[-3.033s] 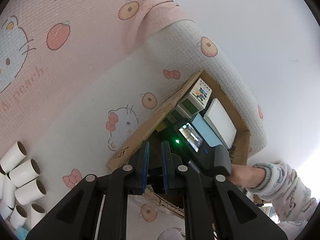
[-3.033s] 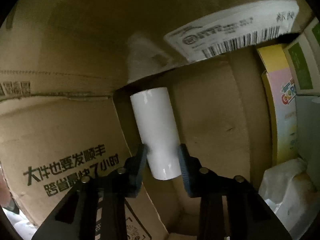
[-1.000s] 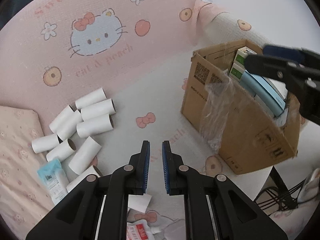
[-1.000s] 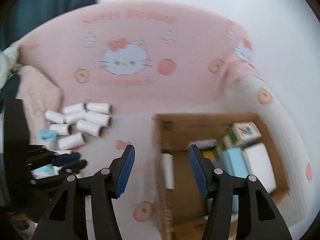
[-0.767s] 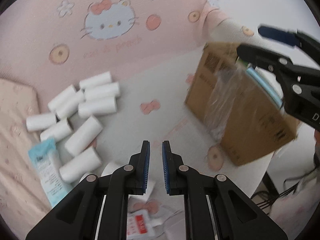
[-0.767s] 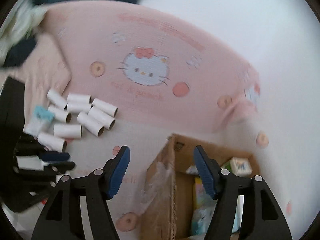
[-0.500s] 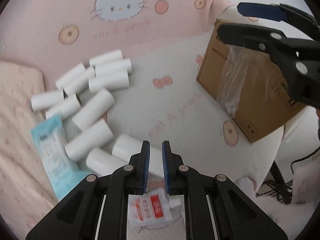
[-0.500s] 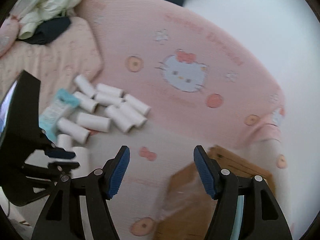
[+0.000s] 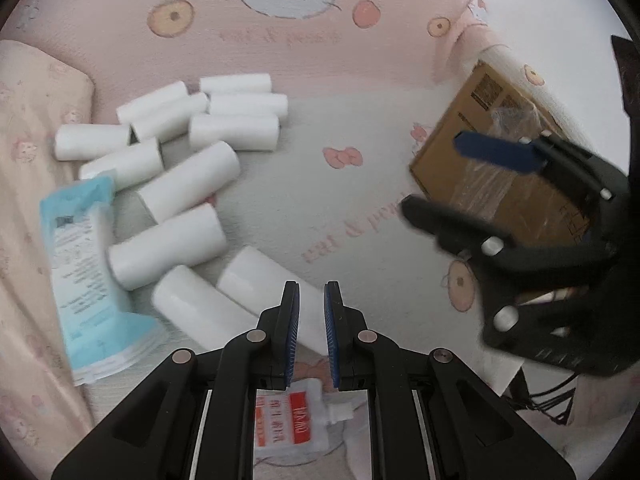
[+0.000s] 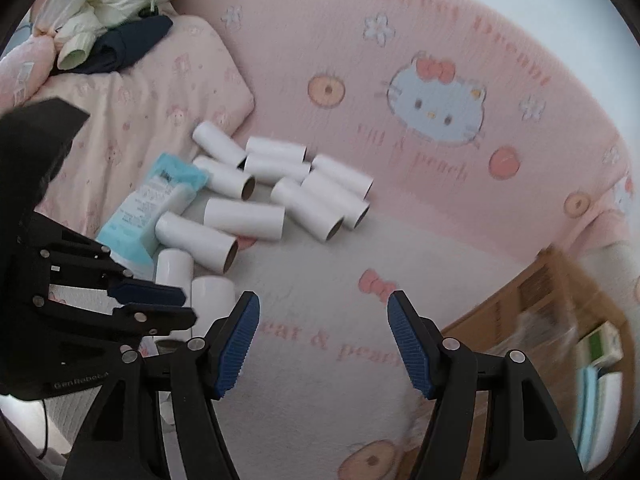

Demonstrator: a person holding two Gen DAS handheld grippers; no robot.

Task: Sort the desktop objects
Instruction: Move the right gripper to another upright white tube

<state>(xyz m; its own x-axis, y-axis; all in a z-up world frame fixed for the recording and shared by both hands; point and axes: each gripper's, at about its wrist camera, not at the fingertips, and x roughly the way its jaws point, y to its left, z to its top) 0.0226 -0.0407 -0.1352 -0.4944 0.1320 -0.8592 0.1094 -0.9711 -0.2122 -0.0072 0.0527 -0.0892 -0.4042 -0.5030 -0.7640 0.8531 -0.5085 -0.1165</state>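
Far left: blue packet [image 9: 86, 276] beside a pile of white tubes [image 9: 188, 184] on the blanket [image 9: 288, 184]. Left gripper [image 9: 311, 328] hovers over the nearest tube [image 9: 264, 280], jaws narrow, empty. Right gripper [image 10: 324, 340] jaws wide, empty, between the pile and the cardboard box [image 10: 560, 320] on the right. Looks like the reach for the next tube; next move: lower, straddle one tube, clamp.
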